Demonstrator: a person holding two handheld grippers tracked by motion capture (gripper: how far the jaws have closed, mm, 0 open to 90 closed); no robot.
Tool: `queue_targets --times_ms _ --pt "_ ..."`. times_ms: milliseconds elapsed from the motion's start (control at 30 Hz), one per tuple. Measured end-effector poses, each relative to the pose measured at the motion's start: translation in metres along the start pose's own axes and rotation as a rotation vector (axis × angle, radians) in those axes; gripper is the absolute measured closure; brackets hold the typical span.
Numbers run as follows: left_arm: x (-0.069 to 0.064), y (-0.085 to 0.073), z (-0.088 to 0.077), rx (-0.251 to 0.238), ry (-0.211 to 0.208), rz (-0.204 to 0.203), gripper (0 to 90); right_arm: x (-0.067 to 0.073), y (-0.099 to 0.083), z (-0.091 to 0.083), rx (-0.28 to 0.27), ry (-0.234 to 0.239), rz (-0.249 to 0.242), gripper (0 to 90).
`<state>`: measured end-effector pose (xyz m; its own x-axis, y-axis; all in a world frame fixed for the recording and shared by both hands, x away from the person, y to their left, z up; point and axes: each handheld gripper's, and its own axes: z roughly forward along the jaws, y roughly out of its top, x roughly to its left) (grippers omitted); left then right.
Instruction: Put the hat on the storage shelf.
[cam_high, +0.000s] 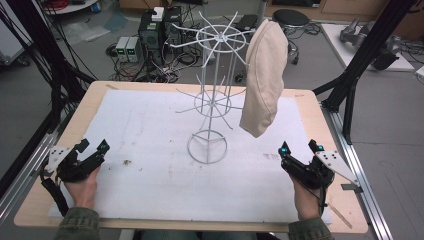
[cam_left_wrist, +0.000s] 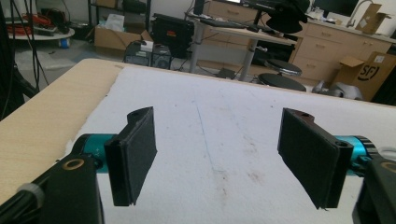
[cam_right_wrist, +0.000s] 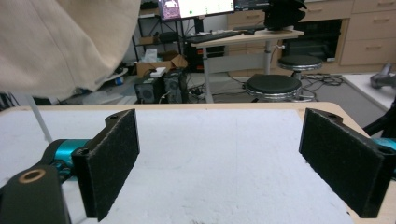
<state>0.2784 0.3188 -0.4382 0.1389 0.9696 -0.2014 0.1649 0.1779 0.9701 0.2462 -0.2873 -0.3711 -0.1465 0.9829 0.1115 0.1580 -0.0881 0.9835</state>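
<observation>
Beyond your table the floor (cam_high: 385, 120) is grey and strewn with cables. Computer towers (cam_high: 159, 29) stand on it straight ahead of you, with a black round stool (cam_high: 290, 18) to their right. A desk (cam_right_wrist: 243, 37) holds a keyboard (cam_right_wrist: 219, 34) under lit monitors (cam_right_wrist: 196, 8), and light wooden drawer cabinets (cam_right_wrist: 369, 32) line the far wall. Cardboard boxes (cam_left_wrist: 371, 72) sit nearby.

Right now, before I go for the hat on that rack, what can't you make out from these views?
- How the beige hat hooks onto the wire rack: high view, the hat covers the prong.
- The hat's top: right gripper view, cut off by the frame edge.
- Small dark specks on the white mat: too small to identify.
</observation>
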Motion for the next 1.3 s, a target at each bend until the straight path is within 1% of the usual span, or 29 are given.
queue_targets --times_ms 133,200,300,467,567,600,667,733,800,900,933,1100,1133,1300 --pt "0.000 0.000 0.000 0.002 -0.001 0.000 28.1 0.003 -0.009 0.001 -0.007 -0.034 -0.027 11.2" --pt "0.000 0.000 0.000 -0.001 -0.002 -0.001 28.1 0.003 -0.014 0.001 -0.001 -0.046 -0.024 11.2" --pt "0.000 0.000 0.000 0.000 -0.001 0.000 28.1 0.002 -0.020 0.002 -0.009 -0.068 -0.042 11.2" --pt "0.000 0.000 0.000 0.003 -0.001 0.001 28.1 0.001 -0.033 0.005 0.008 -0.092 -0.058 11.3" --pt "-0.001 0.000 0.000 0.006 -0.003 0.005 28.1 0.000 -0.042 0.007 0.039 -0.097 -0.065 11.3" --pt "-0.001 0.000 0.001 0.005 -0.003 0.005 28.1 0.000 -0.044 0.007 0.045 -0.099 -0.076 11.3" --pt "-0.001 0.000 0.000 0.006 -0.004 0.005 28.1 0.000 -0.048 0.009 0.049 -0.099 -0.077 11.3" --pt "-0.002 -0.001 0.000 0.005 -0.005 0.004 28.1 0.000 -0.050 0.009 0.053 -0.101 -0.082 11.3" --pt "-0.002 -0.001 0.000 0.006 -0.007 0.006 28.1 0.000 -0.049 0.010 0.043 -0.107 -0.091 11.3" --pt "-0.002 -0.001 0.001 0.007 -0.007 0.006 28.1 -0.001 -0.049 0.009 0.036 -0.108 -0.080 11.3" --pt "-0.002 -0.001 0.001 0.007 -0.007 0.005 28.1 -0.001 -0.049 0.009 0.040 -0.107 -0.070 11.3" --pt "-0.003 0.000 0.000 0.001 -0.008 0.002 28.1 -0.003 -0.049 0.008 0.043 -0.107 -0.053 11.3" --pt "-0.003 0.000 0.000 0.004 -0.009 0.006 28.1 -0.003 -0.049 0.008 0.043 -0.109 -0.058 11.3" --pt "-0.003 -0.001 0.001 0.005 -0.011 0.005 28.1 -0.003 -0.049 0.007 0.047 -0.107 -0.055 11.3"
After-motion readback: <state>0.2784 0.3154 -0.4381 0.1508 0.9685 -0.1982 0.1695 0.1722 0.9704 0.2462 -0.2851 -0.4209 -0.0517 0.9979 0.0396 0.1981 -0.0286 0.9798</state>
